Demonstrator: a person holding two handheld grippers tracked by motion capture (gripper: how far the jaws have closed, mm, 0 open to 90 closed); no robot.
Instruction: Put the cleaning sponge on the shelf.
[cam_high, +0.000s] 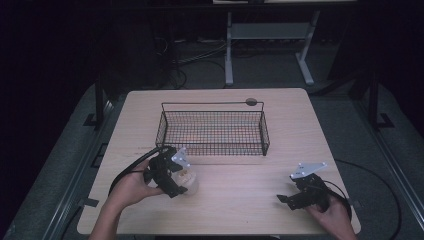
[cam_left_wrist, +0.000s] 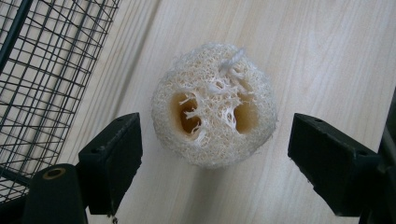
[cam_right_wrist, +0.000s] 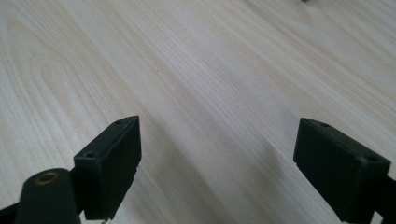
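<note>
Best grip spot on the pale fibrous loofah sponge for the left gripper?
Probably across the rounded outer flanks of the pale fibrous loofah sponge, coming down from above. It stands on end on the light wooden table, hollow cut face up. The left gripper has its jaws open either side, not touching. The black wire basket stands close by.

Overhead cam; two close table (cam_high: 250, 200) cams

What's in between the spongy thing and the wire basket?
Nothing but bare wooden table. In the left gripper view, a strip of tabletop separates the loofah sponge from the wire basket. The open left gripper straddles the sponge without touching it.
</note>
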